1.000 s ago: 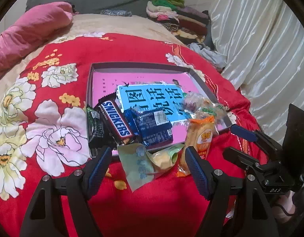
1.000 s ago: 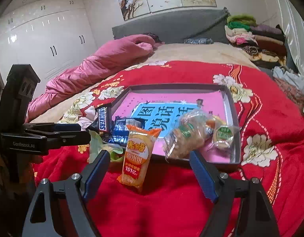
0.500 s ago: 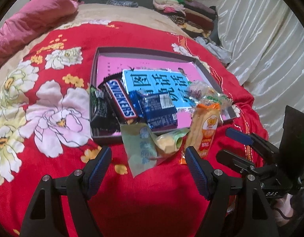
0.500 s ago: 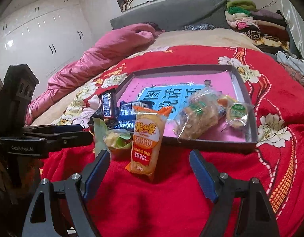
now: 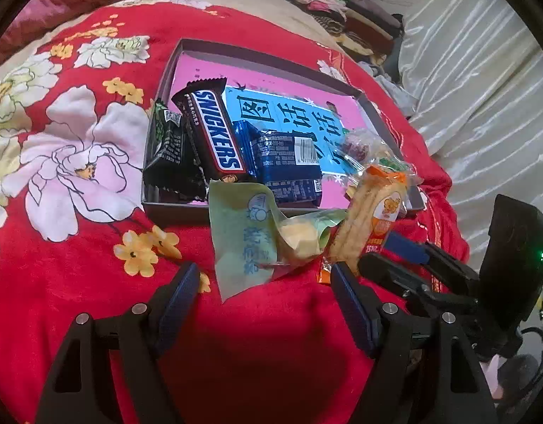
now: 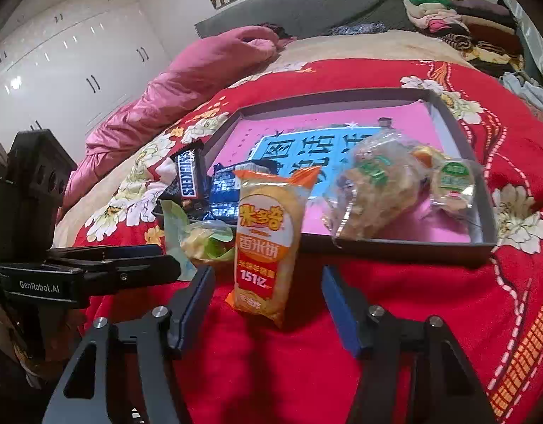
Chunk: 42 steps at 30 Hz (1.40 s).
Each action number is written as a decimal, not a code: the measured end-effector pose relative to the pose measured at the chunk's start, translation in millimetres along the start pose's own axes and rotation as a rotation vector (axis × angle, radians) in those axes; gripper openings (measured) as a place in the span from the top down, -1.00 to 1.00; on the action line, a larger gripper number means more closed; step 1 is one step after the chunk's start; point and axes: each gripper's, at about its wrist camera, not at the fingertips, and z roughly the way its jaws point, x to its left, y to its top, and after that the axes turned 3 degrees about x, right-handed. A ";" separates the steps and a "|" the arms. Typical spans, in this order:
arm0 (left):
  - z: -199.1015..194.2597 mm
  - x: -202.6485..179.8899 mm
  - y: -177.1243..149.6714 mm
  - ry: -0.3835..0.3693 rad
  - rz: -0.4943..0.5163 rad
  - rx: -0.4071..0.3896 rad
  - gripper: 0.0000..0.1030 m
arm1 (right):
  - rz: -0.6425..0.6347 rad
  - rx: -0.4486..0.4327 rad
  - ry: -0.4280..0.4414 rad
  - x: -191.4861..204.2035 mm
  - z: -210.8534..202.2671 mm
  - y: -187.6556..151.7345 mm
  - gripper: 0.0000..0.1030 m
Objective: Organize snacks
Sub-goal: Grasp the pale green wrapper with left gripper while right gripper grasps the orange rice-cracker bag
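A grey tray [image 5: 172, 208] with a pink and blue base lies on the red floral bedspread. It holds a Snickers bar [image 5: 215, 134], a blue packet [image 5: 289, 166] and a dark packet [image 5: 169, 148]. A pale green snack packet [image 5: 246, 240] leans over the tray's near wall, just ahead of my open left gripper [image 5: 262, 275]. An orange rice cracker pack [image 6: 268, 240] stands propped against the tray [image 6: 395, 247]. My right gripper [image 6: 268, 279] straddles its lower end, jaws closing, with gaps still showing on both sides of the pack. The left gripper [image 6: 167, 259] reaches in beside the green packet [image 6: 204, 236].
Clear biscuit bags [image 6: 377, 190] and a small round packet [image 6: 451, 180] fill the tray's right end. A pink quilt [image 6: 186, 84] lies at the far left of the bed. Folded clothes [image 6: 462, 24] are stacked at the headboard, and a white curtain [image 5: 476, 81] hangs on the right.
Both grippers have come down closer to the snacks in front of the tray. The right gripper's fingers have narrowed around the orange pack. The left gripper's width is unchanged.
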 end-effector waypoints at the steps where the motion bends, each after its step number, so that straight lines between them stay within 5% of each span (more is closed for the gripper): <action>1: 1.6 0.0 0.5 -0.003 -0.006 0.003 -0.51 | -0.004 0.002 0.004 1.1 2.0 0.5 -0.16; 8: 10.7 -1.3 3.9 -0.031 -0.033 0.013 -0.51 | -0.030 0.020 0.007 5.4 16.0 4.1 0.02; 12: 17.6 -2.0 7.0 -0.028 -0.056 0.020 -0.51 | -0.031 0.020 0.008 1.8 19.2 6.9 0.32; 23: 33.6 -9.4 15.7 0.015 -0.118 0.013 -0.49 | -0.012 0.013 -0.006 -10.1 4.4 8.0 0.35; 29: 42.3 -13.0 19.0 0.063 -0.150 0.012 -0.33 | 0.032 -0.010 0.003 -20.6 -5.6 8.0 0.35; 36: 43.9 -19.5 16.6 0.061 -0.087 0.026 0.31 | 0.043 -0.025 0.033 -19.5 -12.1 8.2 0.35; 42: 27.1 -29.1 15.7 0.017 -0.032 -0.001 0.33 | 0.025 -0.083 0.056 -15.8 -28.4 9.1 0.35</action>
